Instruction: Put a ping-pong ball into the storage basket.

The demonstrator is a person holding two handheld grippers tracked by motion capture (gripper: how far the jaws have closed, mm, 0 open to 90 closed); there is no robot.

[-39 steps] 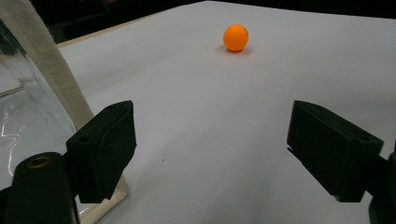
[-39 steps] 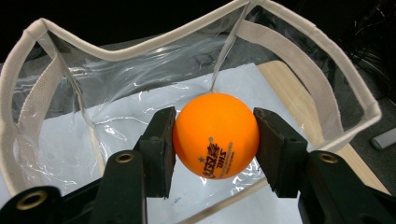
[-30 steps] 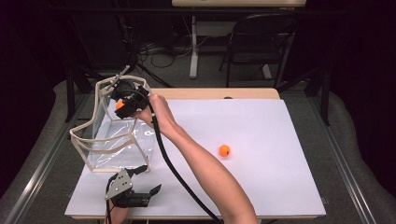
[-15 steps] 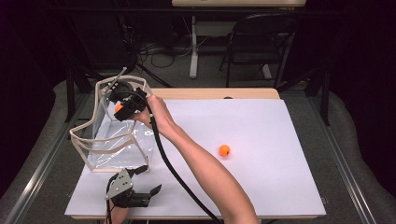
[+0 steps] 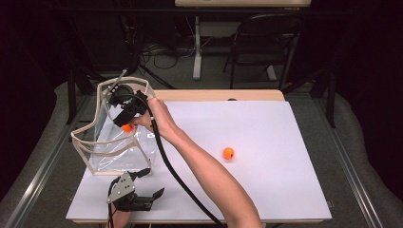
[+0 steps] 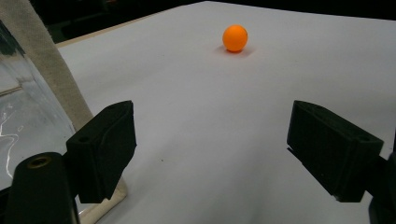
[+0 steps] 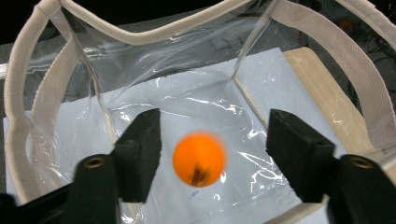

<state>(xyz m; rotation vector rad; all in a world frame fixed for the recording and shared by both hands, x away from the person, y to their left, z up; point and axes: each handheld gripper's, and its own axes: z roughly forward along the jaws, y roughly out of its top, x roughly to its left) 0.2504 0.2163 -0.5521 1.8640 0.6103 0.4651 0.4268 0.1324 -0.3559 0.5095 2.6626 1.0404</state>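
Ball (image 7: 199, 159) dropping free between just-opened right gripper (image 7: 214, 140) jaws over bag (image 5: 83, 142) at left, released for bagging.

The high view looks forward and down from above the person's side of the white tabletop (image 5: 285, 142), taking it in whole. The left gripper view sits low and close to the surface, facing across it to a loose orange ball (image 6: 235, 38), also seen in the high view. The right gripper view looks steeply down, very near, into the clear plastic bag with cream webbing trim (image 7: 32, 93), shared with the high view.
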